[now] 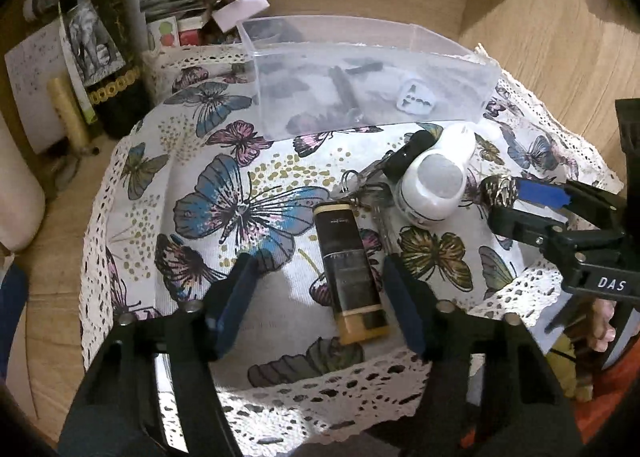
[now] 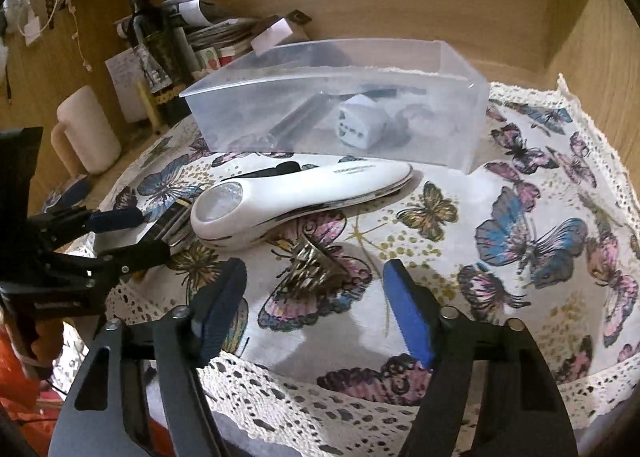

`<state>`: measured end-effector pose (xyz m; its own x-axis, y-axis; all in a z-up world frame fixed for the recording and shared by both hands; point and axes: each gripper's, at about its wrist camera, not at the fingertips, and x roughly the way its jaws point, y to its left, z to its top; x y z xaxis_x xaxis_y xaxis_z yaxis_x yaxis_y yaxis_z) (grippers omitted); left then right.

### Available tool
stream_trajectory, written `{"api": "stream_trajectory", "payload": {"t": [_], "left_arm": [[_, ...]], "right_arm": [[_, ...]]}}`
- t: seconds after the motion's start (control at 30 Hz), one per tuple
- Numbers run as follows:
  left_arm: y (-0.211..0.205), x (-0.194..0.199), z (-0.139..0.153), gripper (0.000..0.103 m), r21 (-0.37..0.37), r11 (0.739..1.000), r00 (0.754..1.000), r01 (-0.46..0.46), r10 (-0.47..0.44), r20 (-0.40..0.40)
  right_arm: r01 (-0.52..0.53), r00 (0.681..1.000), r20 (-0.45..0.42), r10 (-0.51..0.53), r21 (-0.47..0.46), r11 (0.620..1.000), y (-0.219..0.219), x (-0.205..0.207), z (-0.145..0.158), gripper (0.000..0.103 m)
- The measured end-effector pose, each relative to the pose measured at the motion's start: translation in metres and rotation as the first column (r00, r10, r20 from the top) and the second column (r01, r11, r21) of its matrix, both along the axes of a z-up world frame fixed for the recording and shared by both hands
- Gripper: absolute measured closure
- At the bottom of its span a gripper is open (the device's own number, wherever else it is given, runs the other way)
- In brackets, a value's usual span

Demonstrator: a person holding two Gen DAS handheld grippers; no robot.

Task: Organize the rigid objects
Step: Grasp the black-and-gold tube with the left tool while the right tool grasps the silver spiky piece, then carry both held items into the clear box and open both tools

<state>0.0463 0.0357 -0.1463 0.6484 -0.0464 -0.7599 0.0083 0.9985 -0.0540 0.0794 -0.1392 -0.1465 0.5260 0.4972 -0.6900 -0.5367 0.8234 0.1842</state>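
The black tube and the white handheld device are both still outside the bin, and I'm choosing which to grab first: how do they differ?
The black tube is slim, dark and flat-sided with a tan cap; the white device is bulkier, curved and glossy with a round lens-like head. The tube lies between the open left gripper's fingers; the device lies beyond the right gripper, beside the clear bin. Both lie flat on the butterfly cloth.

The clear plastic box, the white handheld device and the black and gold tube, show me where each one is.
clear plastic box (image 2: 400, 57): right wrist view, far rim.
white handheld device (image 2: 320, 189): right wrist view, middle of its handle.
black and gold tube (image 1: 350, 269): left wrist view, middle of the dark body.
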Motion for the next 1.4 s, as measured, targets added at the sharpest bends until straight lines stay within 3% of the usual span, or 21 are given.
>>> {"api": "stream_trajectory", "payload": {"t": [0.1, 0.2, 0.27, 0.33, 0.63, 1.07, 1.4], "left_arm": [[-0.001, 0.001, 0.000, 0.053, 0.014, 1.000, 1.000, -0.004, 0.004, 0.013], [0.000, 0.003, 0.000, 0.065, 0.015, 1.000, 1.000, -0.012, 0.012, 0.019], [0.001, 0.004, 0.000, 0.080, 0.012, 1.000, 1.000, -0.015, 0.015, 0.024], [-0.001, 0.005, 0.000, 0.080, 0.016, 1.000, 1.000, -0.014, 0.014, 0.028], [0.015, 0.003, 0.013, 0.080, -0.017, 0.999, 0.998, -0.046, 0.047, 0.047], [0.022, 0.021, 0.081, 0.080, -0.014, 0.998, 0.975, -0.057, 0.058, 0.215], [0.027, 0.055, 0.120, 0.080, -0.029, 0.997, 0.956, -0.065, 0.071, 0.284]], "right_arm": [[0.016, 1.000, 0.009, -0.016, -0.002, 1.000, 0.004, -0.001, -0.002, 0.041], [0.016, 1.000, 0.022, -0.015, -0.010, 1.000, 0.009, -0.002, -0.003, 0.053], [0.020, 0.999, 0.035, -0.019, -0.025, 0.999, 0.011, -0.001, -0.004, 0.064], [0.025, 0.999, 0.040, -0.024, -0.032, 0.999, 0.012, 0.001, -0.004, 0.073], [0.053, 0.996, 0.070, -0.054, 0.007, 0.999, -0.009, 0.001, 0.013, 0.073], [0.131, 0.956, 0.265, -0.128, 0.008, 0.991, -0.021, 0.014, 0.073, 0.073], [0.135, 0.934, 0.328, -0.139, 0.033, 0.990, -0.016, 0.052, 0.114, 0.073]]}}
